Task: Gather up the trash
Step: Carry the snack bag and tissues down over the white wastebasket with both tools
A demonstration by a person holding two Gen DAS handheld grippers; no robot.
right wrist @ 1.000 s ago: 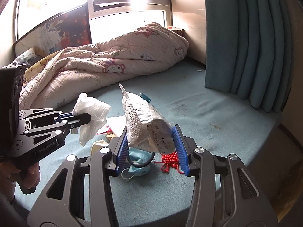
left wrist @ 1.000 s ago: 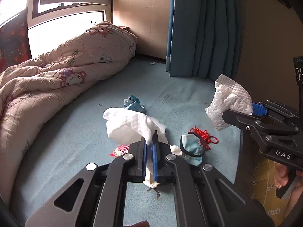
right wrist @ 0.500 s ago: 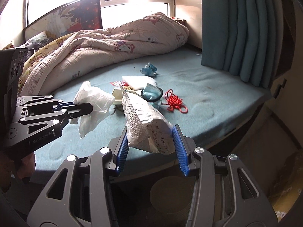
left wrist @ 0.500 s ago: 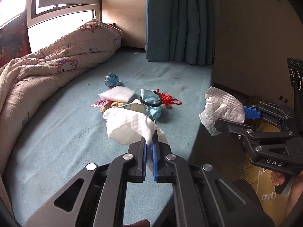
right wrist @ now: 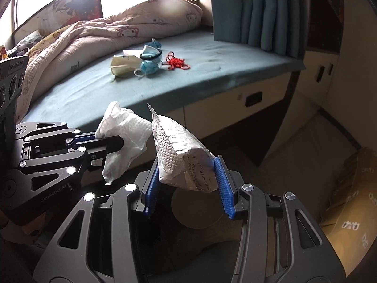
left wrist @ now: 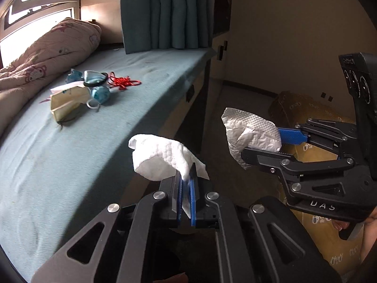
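The bed's [right wrist: 212, 70] front edge runs across the middle of the right wrist view, from the left side to the right below the curtain [right wrist: 259, 11]. Under it stands a pale base panel [right wrist: 235, 108]. Below and right of that edge the floor [right wrist: 306, 127] lies bare as far as a brown cardboard box [right wrist: 348, 200] at the lower right. Both tools hang off the bed, over this floor side.

In the left wrist view the left gripper [left wrist: 186, 188] sits at the bottom centre with its blue pads nearly together, pinching a corner of a crumpled white tissue [left wrist: 160, 160] that billows up and left of the fingertips. At the right of that frame the right gripper [left wrist: 273, 141] is spread wider around a silver crinkled packet [left wrist: 252, 134], one blue pad on each side. The right wrist view shows the same grip: packet [right wrist: 183, 160] wedged between the two ridged pads, printed side to the right, with a round dark bin mouth [right wrist: 200, 214] dimly visible just below it.

Back on the bed, in the upper left of the left wrist view, loose trash lies in a cluster: a beige mask [left wrist: 68, 101], a blue mask [left wrist: 100, 93], a black hair band [left wrist: 95, 82] and a red knotted cord [left wrist: 123, 82]. A pink quilt [left wrist: 47, 54] is bunched behind them.
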